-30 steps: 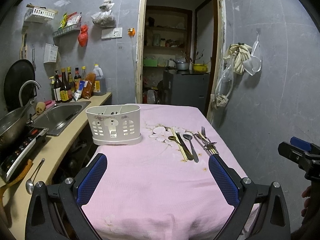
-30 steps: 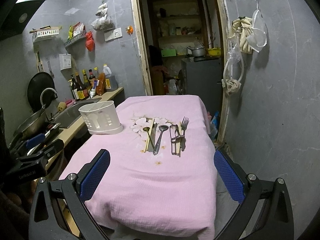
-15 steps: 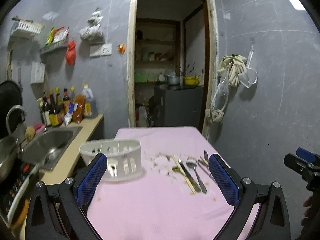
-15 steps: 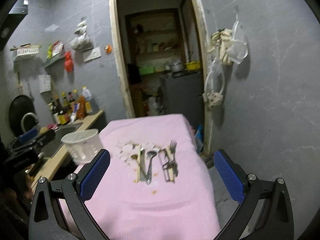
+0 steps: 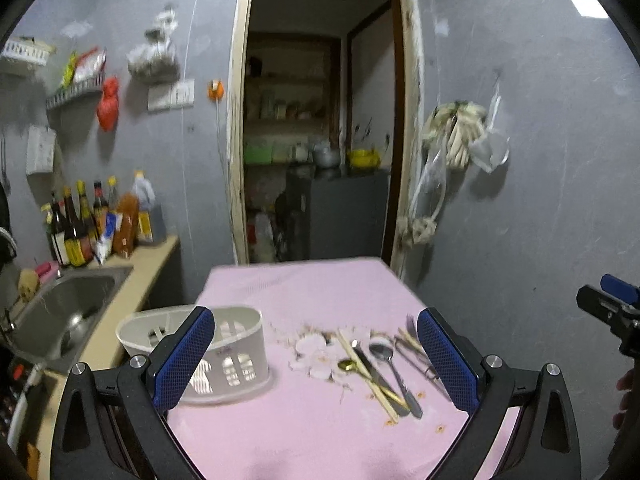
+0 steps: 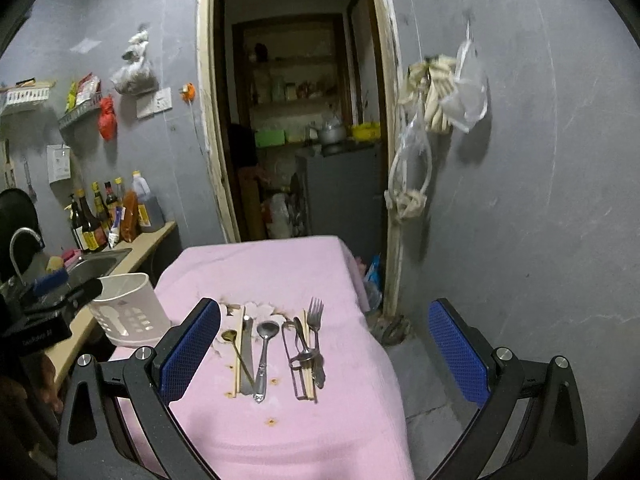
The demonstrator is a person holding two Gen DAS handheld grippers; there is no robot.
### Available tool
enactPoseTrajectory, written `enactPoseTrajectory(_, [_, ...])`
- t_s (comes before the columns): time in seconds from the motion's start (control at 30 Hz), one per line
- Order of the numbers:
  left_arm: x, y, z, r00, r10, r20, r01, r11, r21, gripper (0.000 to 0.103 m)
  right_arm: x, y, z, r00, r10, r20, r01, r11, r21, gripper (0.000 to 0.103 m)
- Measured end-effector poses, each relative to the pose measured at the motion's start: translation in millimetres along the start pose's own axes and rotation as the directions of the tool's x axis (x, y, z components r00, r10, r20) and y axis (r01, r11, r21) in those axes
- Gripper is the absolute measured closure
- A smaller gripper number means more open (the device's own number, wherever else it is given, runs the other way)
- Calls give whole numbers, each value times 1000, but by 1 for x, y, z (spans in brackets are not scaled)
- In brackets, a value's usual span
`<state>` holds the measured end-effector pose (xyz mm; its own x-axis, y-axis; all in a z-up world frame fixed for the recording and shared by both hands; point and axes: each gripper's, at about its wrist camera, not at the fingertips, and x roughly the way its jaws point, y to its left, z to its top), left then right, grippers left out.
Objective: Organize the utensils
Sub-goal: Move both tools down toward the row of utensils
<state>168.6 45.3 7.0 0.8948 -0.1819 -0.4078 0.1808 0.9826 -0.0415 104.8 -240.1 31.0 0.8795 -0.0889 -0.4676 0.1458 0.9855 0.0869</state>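
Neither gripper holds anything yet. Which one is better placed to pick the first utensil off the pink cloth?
Probably the right gripper: open, with the fork and spoon lying between its fingers. The left gripper sits nearer the white caddy.

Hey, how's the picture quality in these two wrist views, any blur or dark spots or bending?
Left wrist view: smeared by motion, the white caddy and cutlery look soft. Right wrist view: sharper, the fork and spoon read clearly. Both: dim indoor light, fisheye bending at the doorframe, black corners.
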Motion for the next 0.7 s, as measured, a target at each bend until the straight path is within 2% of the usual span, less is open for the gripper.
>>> enactPoseTrajectory(0.1, [22,-3,-6,999,2,-49,-4,999,-34,1,39,-14,0,998,37,-50,-36,999,22,1])
enactPoseTrajectory(0.23, [56,-10,-15,991,49,-126,-56,997,-53,1,91,-28,-6,986,111,-125,-108,994,27,1])
enactPoseTrajectory(0.33, [86,-15,-25,979,62,-193,-80,993,-83,1,141,-40,-17,956,180,-232,-175,984,45,1])
enactPoseTrajectory(0.43, [110,-18,-37,965,71,-252,-101,989,-112,1,186,-50,-31,927,247,-283,-234,969,77,1])
enactPoseTrajectory(0.5, [124,-18,-46,960,47,-276,-92,984,-153,1,213,-50,-39,911,276,-306,-272,961,57,1])
enactPoseTrajectory(0.6, [152,-20,-64,936,22,-353,-103,972,-213,1,253,-46,-47,882,323,-344,-335,942,25,1])
enactPoseTrajectory(0.7, [175,-22,-76,916,-32,-401,-89,957,-278,2,287,-41,-51,840,368,-400,-386,922,36,1])
